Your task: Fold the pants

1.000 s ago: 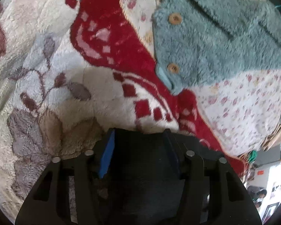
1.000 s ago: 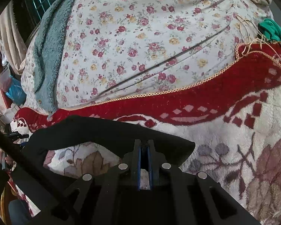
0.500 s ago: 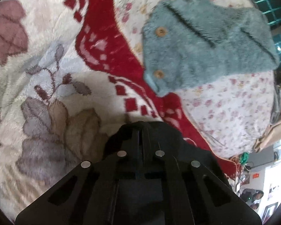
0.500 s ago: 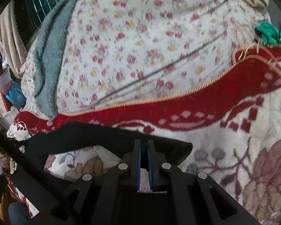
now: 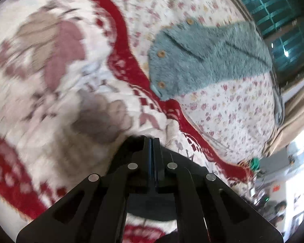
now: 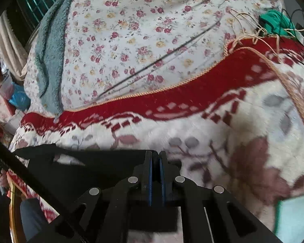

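You are pinching the black pants (image 6: 75, 174) with both closed tools, left hand-held gripper (image 5: 153, 141) and right hand-held gripper (image 6: 155, 156), above the fleece blanket (image 6: 223, 125) on the bed, mid-fold. Next, probably carry the held edge across and lay it flat.

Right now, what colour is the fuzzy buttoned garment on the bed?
Grey-teal fuzzy garment with tan wooden buttons; clearest in the left wrist view.

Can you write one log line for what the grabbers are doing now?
left gripper: shut on black pants | right gripper: shut on pants | over blanket
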The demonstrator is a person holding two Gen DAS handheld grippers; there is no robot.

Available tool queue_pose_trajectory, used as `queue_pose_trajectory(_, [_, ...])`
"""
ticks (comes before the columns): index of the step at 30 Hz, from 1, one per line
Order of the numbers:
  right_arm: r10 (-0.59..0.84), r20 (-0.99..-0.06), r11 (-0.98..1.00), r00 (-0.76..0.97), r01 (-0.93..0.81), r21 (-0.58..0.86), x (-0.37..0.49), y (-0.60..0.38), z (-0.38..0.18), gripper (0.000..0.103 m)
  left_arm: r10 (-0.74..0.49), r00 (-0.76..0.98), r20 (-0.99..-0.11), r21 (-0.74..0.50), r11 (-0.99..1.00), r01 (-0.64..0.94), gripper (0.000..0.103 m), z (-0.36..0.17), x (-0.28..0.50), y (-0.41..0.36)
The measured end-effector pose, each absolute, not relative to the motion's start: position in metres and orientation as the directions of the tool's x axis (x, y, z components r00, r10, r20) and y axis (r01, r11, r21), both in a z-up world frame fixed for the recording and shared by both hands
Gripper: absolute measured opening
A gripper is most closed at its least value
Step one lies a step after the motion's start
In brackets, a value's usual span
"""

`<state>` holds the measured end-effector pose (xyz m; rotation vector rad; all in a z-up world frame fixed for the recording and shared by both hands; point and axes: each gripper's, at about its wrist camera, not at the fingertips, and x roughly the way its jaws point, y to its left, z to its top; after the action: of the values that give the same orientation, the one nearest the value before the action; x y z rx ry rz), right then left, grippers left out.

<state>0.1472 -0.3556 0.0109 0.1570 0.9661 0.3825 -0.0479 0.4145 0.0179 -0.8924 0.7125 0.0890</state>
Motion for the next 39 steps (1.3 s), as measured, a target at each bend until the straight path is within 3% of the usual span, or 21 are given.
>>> queue_pose_trajectory(7, [0.381, -0.81, 0.923, 0.446, -0.235, 0.305, 0.126, -0.369, -0.017, 0.005, -0.248, 0.783, -0.571, -0.744, 0.559, -0.366, 0.0, -0.022, -0.101, 0.417])
queue_pose_trajectory(18, [0.275, -0.865, 0.946, 0.419, -0.278, 0.166, 0.113, -0.353, -0.028, 0.005, -0.249, 0.811, -0.53, -0.718, 0.64, -0.273, 0.001, 0.037, -0.055, 0.373])
queue_pose_trajectory(26, [0.237, -0.9, 0.941, 0.365, -0.315, 0.12, 0.104, -0.349, -0.04, 0.005, -0.367, 0.587, -0.722, -0.621, 0.717, -0.315, 0.002, -0.025, 0.014, 0.319])
queue_pose_trajectory(28, [0.239, -0.904, 0.943, 0.355, -0.308, 0.128, 0.103, -0.351, -0.041, 0.007, -0.286, 0.499, -0.818, -0.485, 0.81, -0.33, 0.003, -0.041, 0.008, 0.306])
queue_pose_trajectory(32, [0.222, -0.919, 0.947, 0.326, -0.297, 0.123, 0.097, -0.355, -0.039, 0.017, -0.273, 0.463, -0.843, -0.454, 0.823, -0.341, 0.003, -0.047, -0.019, 0.319])
queue_pose_trajectory(39, [0.124, -0.941, 0.945, 0.316, -0.327, 0.014, 0.085, -0.344, -0.02, 0.03, -0.017, 0.434, -0.901, -0.211, 0.89, -0.404, 0.002, -0.019, -0.015, 0.307])
